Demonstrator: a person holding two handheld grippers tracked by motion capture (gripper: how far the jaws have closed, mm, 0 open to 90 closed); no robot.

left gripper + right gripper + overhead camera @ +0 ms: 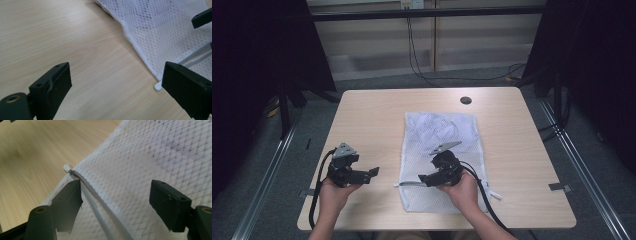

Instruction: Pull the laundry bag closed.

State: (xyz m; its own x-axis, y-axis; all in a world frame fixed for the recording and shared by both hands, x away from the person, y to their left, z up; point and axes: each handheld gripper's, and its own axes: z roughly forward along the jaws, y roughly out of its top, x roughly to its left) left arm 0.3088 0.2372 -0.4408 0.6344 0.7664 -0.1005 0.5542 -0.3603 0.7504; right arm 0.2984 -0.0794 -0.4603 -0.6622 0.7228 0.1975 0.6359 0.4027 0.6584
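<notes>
The mesh bag [439,160] is light and floppy, so with your right gripper [116,202] open over the zipper [100,200], pinch the firm zipper edge, while your left gripper [117,87] waits open.

Two bare forearms enter from the bottom of the high view, with no sleeves on them. Each hand carries a black, blocky two-jaw gripper: the left gripper [373,172] at lower left, the right gripper [423,178] at lower centre. A grey three-cornered plate tops each one, and a thick black cable trails from each toward the bottom edge. In the gripper views the jaws are matte black rectangular blocks with small round screw holes, and a brass-coloured ringed hole marks the base of one jaw.
</notes>
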